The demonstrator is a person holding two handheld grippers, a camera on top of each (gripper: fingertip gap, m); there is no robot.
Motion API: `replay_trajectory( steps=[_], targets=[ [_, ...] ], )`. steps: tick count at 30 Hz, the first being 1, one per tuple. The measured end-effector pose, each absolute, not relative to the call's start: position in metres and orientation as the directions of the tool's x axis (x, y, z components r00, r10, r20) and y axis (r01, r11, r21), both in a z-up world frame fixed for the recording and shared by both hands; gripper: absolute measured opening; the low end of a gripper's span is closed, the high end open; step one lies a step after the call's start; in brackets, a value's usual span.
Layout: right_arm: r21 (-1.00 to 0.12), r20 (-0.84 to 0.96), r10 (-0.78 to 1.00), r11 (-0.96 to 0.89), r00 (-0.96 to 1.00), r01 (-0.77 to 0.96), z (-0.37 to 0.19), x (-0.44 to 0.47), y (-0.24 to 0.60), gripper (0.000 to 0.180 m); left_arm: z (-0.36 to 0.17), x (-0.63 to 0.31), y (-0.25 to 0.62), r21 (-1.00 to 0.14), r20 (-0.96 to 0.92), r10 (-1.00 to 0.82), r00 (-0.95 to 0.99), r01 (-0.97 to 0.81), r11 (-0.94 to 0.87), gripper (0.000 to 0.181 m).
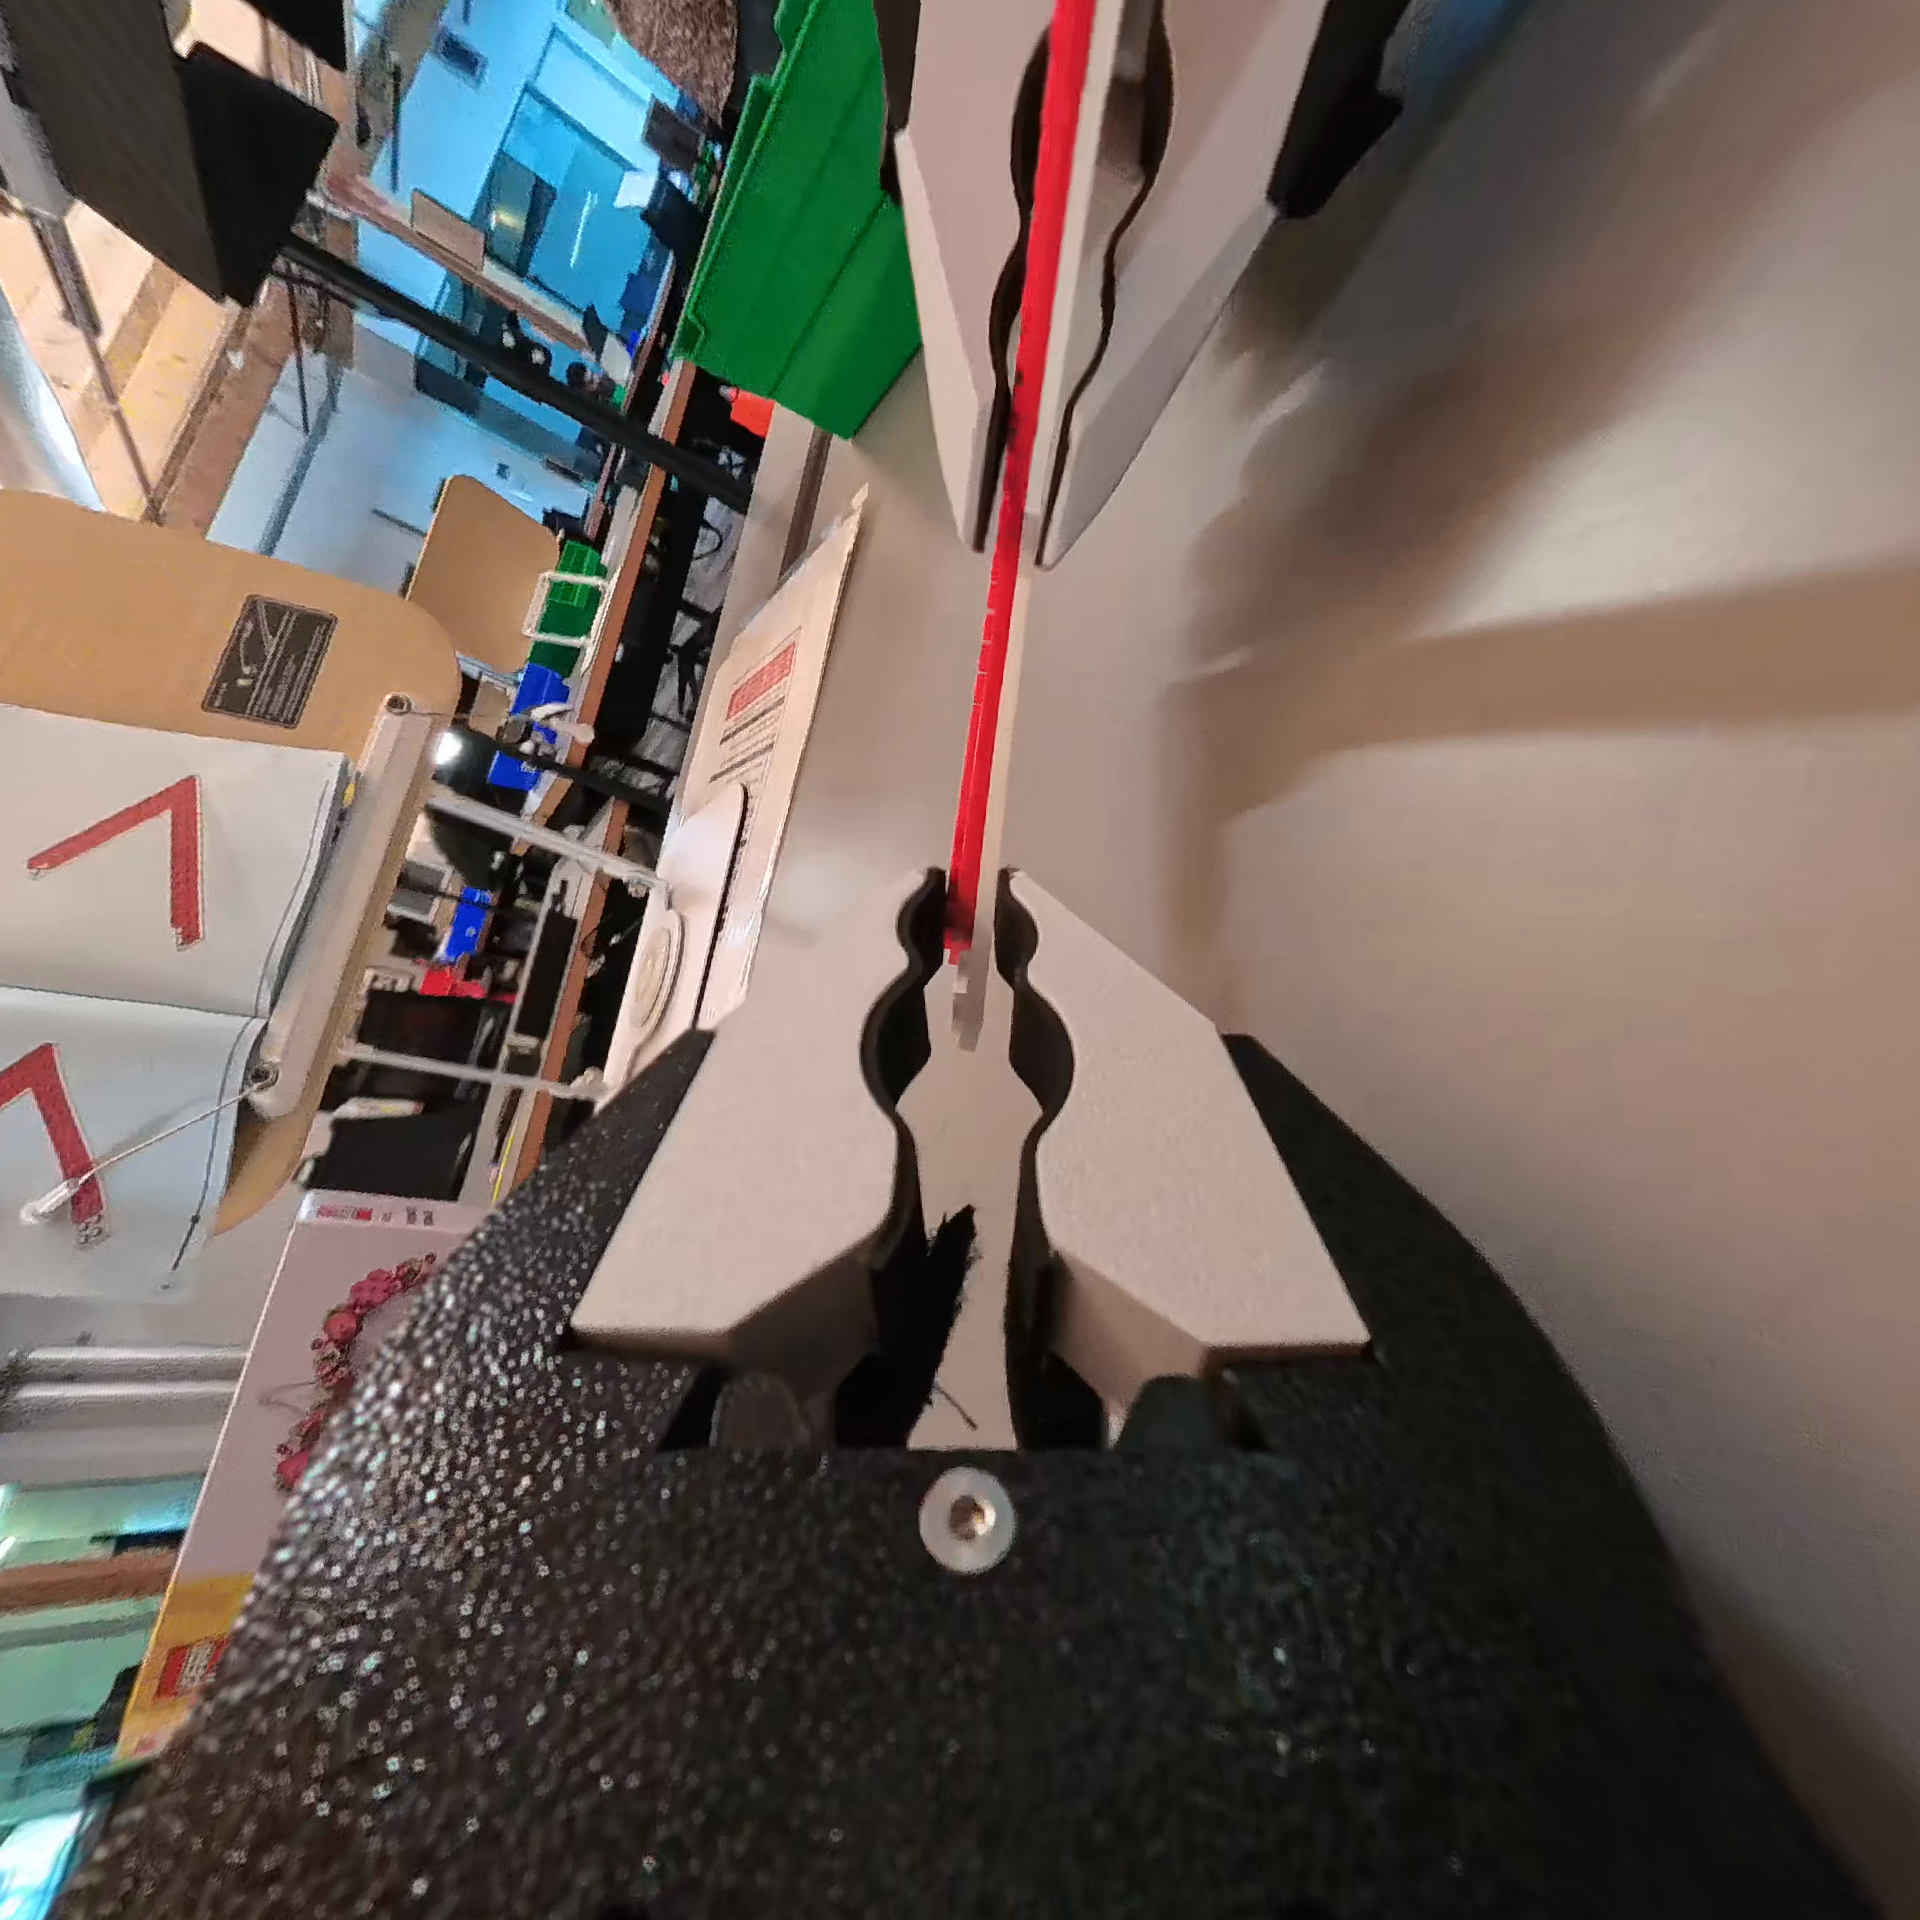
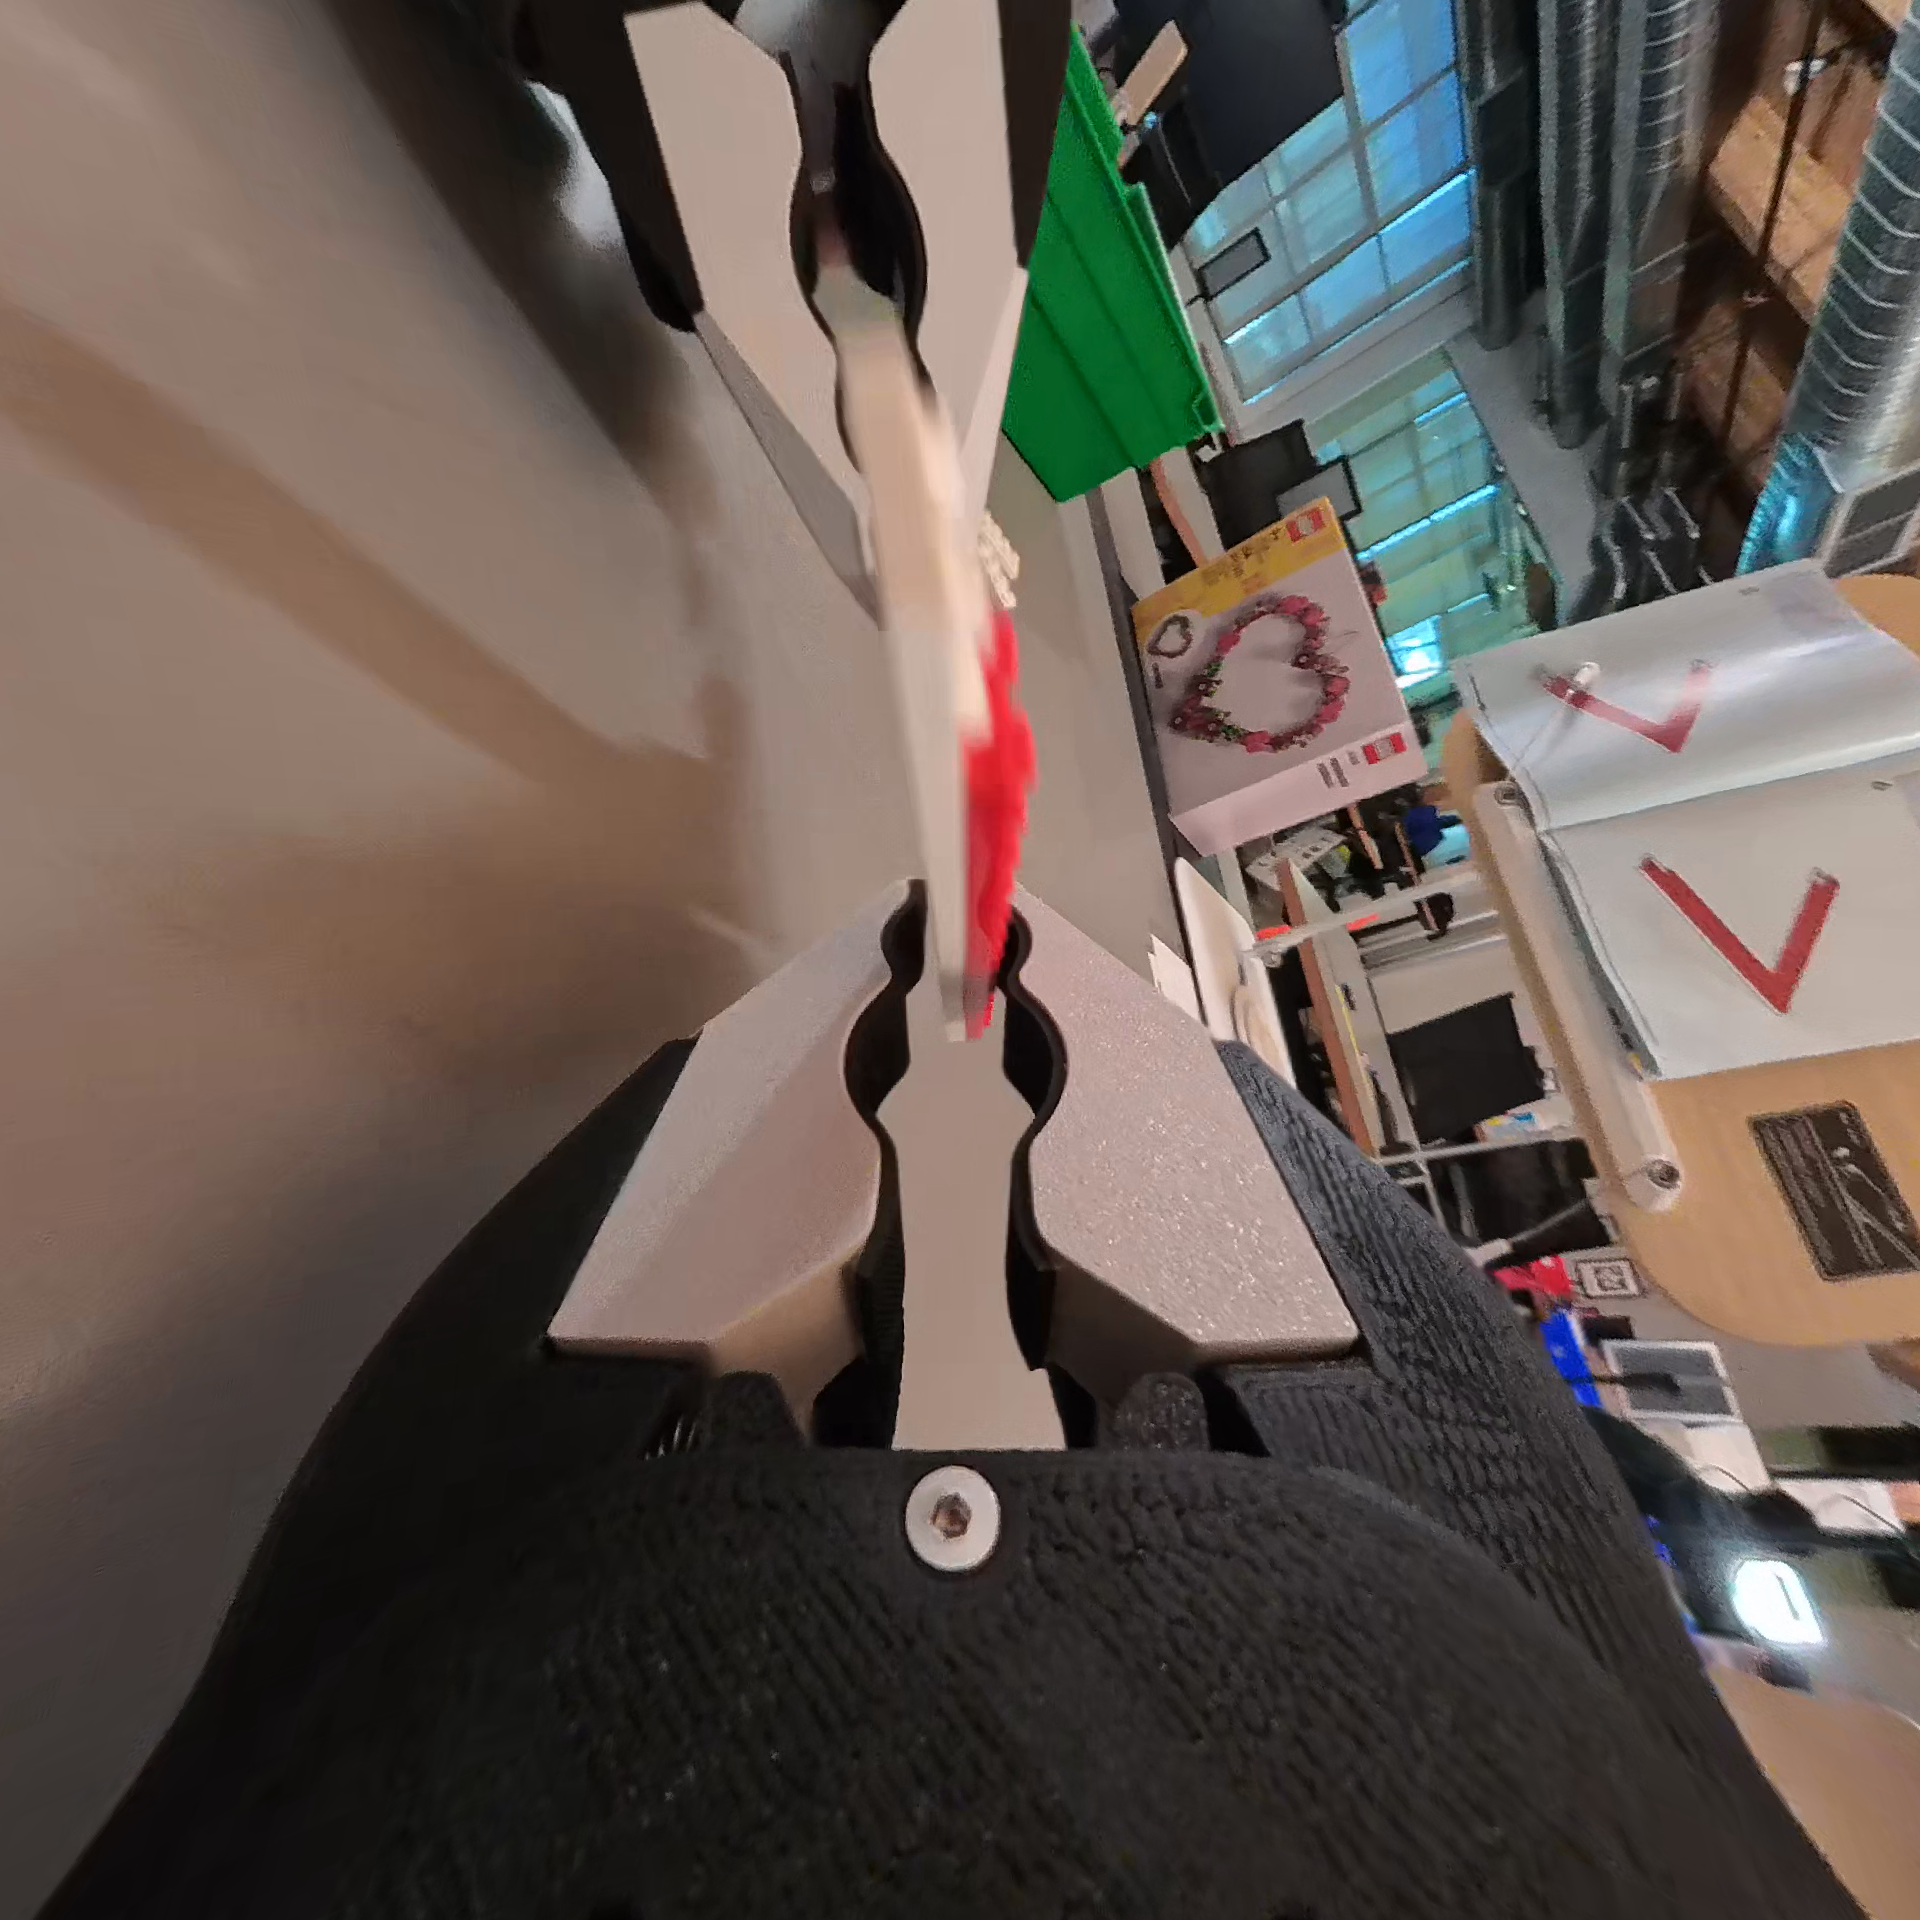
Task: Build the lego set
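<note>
Between the tips of the left gripper (image 1: 971,914) sits one end of a thin flat lego plate assembly, red on one face and light grey on the other (image 1: 987,727), and the jaws are closed narrowly on it. Its far end is pinched the same way by the right gripper (image 2: 961,935), which faces the left one head-on, so the piece spans the gap between both pairs of fingers, edge-on above the pale grey table (image 1: 1455,935). In the right wrist view its red studded face is blurred. Beyond the opposing fingers stands a green plastic bin (image 2: 1101,343); its contents cannot be seen. Farther out to the side stands the white and yellow lego box with a heart-shaped flower wreath pictured on it (image 2: 1278,696).
</note>
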State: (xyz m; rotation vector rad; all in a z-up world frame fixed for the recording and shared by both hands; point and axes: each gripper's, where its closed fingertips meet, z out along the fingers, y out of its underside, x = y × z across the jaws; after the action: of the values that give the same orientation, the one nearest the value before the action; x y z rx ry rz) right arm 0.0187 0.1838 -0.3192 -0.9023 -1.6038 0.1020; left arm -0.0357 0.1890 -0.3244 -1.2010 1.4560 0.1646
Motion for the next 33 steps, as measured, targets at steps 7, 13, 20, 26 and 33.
replay_trajectory(
  steps=[7, 13, 20, 26, 33],
  targets=[
    [-0.485, 0.801, 0.596, 0.578, 0.067, 0.656, -0.343, 0.046, 0.222, 0.033, -0.331, -0.061, 0.215, -0.475, -0.817, -0.512, 0.266, -0.814, 0.335, 0.006],
    [-0.471, 0.851, 0.416, 0.334, 0.321, 0.817, -0.333, 0.109, 0.292, 0.023, -0.346, -0.068, 0.221, -0.453, -0.795, -0.547, 0.261, -0.856, 0.25, 0.007],
    [-0.498, 0.866, 0.197, 0.246, 0.46, 0.832, -0.308, 0.143, 0.315, 0.015, -0.363, -0.063, 0.217, -0.363, -0.815, -0.555, 0.168, -0.895, 0.261, 0.007],
    [-0.5, 0.865, 0.168, 0.218, 0.473, 0.838, -0.307, 0.151, 0.316, 0.011, -0.361, -0.049, 0.204, -0.421, -0.759, -0.623, 0.186, -0.871, 0.252, 0.016],
    [-0.509, 0.861, 0.112, 0.175, 0.496, 0.843, -0.302, 0.163, 0.318, 0.009, -0.355, -0.04, 0.191, -0.597, -0.587, -0.755, 0.291, -0.786, 0.162, 0.033]
  ],
)
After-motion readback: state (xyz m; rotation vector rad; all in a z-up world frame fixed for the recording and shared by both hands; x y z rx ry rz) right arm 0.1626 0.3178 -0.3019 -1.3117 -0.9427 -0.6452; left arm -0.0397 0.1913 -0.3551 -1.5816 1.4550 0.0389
